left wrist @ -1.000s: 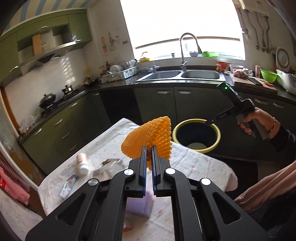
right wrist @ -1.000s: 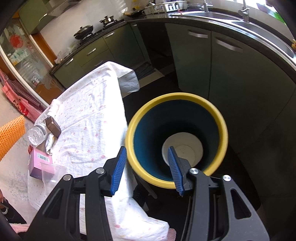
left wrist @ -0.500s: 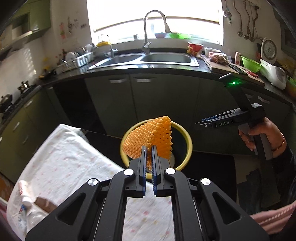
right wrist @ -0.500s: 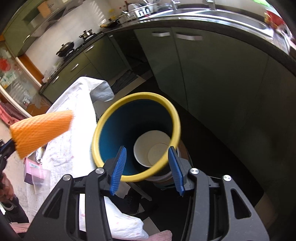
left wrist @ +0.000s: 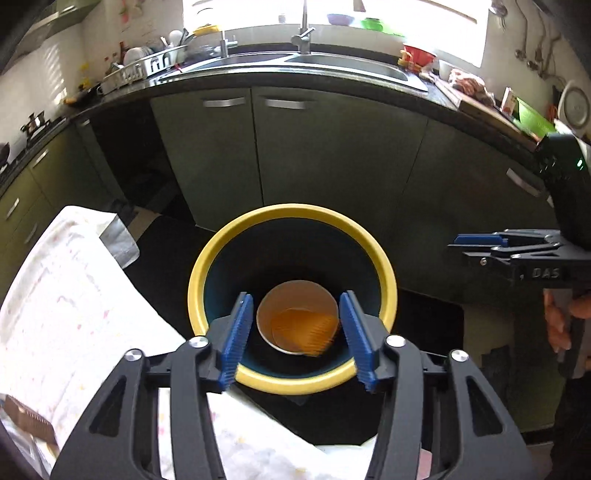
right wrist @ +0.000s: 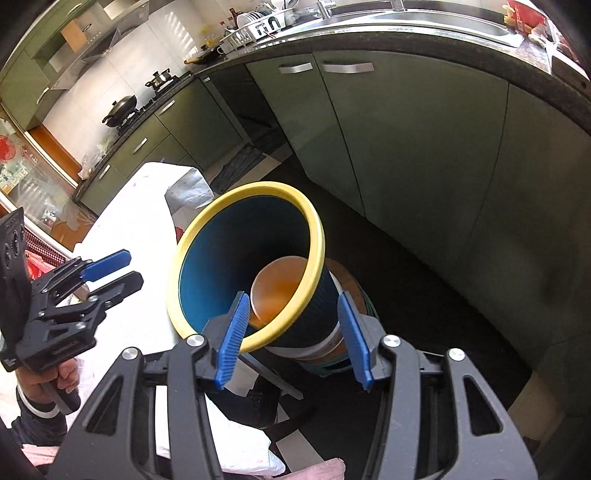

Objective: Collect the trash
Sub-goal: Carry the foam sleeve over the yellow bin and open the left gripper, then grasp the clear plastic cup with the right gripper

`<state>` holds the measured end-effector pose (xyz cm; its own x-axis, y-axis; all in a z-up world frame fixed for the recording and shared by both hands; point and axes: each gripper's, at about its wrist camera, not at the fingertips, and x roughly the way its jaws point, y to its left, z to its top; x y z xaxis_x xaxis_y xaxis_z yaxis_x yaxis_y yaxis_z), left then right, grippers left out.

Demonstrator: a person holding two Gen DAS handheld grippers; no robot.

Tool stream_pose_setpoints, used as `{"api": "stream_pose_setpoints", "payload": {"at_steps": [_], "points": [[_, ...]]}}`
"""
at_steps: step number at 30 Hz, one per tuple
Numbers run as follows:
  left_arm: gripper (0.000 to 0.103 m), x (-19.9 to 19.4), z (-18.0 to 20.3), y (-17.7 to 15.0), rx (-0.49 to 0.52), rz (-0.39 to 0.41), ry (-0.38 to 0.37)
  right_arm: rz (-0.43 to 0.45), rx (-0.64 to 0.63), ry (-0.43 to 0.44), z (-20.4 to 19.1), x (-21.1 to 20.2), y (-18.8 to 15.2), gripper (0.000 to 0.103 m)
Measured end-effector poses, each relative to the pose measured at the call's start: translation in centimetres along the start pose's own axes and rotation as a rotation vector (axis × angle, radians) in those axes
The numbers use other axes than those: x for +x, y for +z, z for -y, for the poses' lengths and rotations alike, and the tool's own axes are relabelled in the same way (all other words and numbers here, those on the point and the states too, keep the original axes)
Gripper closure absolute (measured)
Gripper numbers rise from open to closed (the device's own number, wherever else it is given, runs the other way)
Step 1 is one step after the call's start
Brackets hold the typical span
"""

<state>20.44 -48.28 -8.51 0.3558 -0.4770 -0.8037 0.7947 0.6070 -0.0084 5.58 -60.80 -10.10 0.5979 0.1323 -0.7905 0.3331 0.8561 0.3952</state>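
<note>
Green kitchen cabinets [left wrist: 332, 155] behind; my left gripper [left wrist: 295, 328], jaws apart, empty, over yellow-rimmed blue bin [left wrist: 291, 218] at the white-clothed table's [left wrist: 66, 302] edge. Orange foam net [left wrist: 306, 328] lies inside. Right gripper [right wrist: 291, 332] jaws apart.

A steel double sink [left wrist: 314, 64] with a faucet [left wrist: 303, 35] is set into the dark counter [left wrist: 332, 86]; a dish rack [left wrist: 147, 68] is placed left, and green cabinet doors [left wrist: 325, 155] are seen below.
</note>
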Motion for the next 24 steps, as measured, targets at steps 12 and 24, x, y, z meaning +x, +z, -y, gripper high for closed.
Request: {"api": "stream_pose_setpoints", "payload": {"at_steps": [12,24], "points": [[0.005,-16.6,-3.3,-5.3,-0.065,0.259,0.142,-0.027,-0.109,0.027,-6.2,0.6,-2.0,0.052],[0.005,-27.4,-15.8,-19.3,-0.43,0.34,0.405,-0.248,-0.357,0.24,-22.9,3.5,-5.7,0.043]]}}
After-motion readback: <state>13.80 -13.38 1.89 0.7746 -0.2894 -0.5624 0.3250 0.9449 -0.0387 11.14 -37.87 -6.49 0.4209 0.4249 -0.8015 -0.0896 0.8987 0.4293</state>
